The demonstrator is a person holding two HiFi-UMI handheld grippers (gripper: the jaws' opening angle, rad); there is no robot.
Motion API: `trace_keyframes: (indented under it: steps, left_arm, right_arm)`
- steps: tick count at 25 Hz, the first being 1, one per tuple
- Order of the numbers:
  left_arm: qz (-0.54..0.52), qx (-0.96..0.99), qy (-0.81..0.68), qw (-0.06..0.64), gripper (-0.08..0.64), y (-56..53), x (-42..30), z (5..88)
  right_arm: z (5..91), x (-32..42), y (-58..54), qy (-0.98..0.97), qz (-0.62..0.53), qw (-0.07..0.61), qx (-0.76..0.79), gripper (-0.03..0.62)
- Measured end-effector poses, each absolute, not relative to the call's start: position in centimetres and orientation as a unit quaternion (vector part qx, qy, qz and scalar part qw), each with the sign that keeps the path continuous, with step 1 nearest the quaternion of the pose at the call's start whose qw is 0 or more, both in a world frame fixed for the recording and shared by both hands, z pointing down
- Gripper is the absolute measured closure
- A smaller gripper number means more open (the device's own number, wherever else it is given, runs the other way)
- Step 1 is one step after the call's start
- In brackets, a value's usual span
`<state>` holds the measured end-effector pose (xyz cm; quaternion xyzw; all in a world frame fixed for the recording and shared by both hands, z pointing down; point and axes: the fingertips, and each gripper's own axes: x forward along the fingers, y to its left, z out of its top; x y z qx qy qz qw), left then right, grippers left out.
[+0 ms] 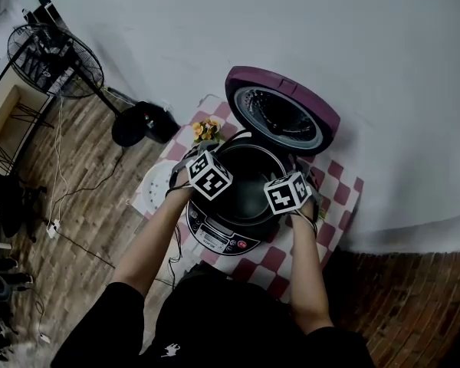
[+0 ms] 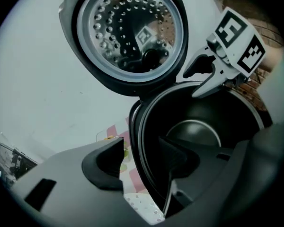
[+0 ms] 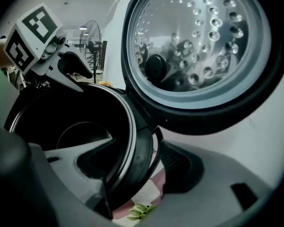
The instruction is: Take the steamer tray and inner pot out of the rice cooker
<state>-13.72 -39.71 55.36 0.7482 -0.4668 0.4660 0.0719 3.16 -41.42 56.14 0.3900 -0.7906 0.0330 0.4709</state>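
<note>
Now the dark inner pot (image 1: pixel 249 182) sits in the rice cooker (image 1: pixel 222 238), whose purple lid (image 1: pixel 284 113) stands wide open behind it. The left gripper (image 2: pixel 141 148) is at the pot's left edge with its fingers apart: one is inside the pot and one outside the cooker wall, and neither presses on the rim. The right gripper (image 3: pixel 137 150) straddles the opposite edge the same way, fingers apart. A white tray with holes (image 2: pixel 143 208) lies on the checked cloth (image 1: pixel 276 263) just left of the cooker. Yellow flowers (image 1: pixel 207 129) stand near the lid.
</note>
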Motion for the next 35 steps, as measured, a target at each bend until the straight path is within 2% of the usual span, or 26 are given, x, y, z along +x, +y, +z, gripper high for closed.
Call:
trace_keyframes:
  steps: [7,10,17,24,32,35]
  left_arm:
    - [0.484,0.746,-0.450,0.077,0.392,-40.2,-14.6,56.5]
    - [0.478,0.751,-0.444,0.100,0.437,-39.9,-14.3,56.8]
    - [0.456,0.759,-0.449,0.120,0.460,-39.5,-14.3,55.9]
    - [0.435,0.763,-0.455,0.144,0.492,-38.9,-14.2,54.9]
    - [0.405,0.765,-0.480,0.141,0.499,-38.2,-14.4,51.8]
    - [0.394,0.765,-0.490,0.139,0.500,-37.8,-14.4,50.8]
  right_arm:
    - [57.0,3.6,-42.3,-0.762,0.022,0.505,0.405,0.318]
    - [56.8,3.6,-42.3,-0.762,0.023,0.499,0.412,0.326]
    - [55.2,3.6,-42.3,-0.772,0.024,0.472,0.425,0.342]
    - [54.0,3.1,-41.6,-0.786,0.005,0.457,0.417,0.387]
    - [51.5,1.9,-40.8,-0.809,-0.019,0.434,0.395,0.500]
    - [50.7,1.6,-40.6,-0.817,-0.023,0.424,0.390,0.516]
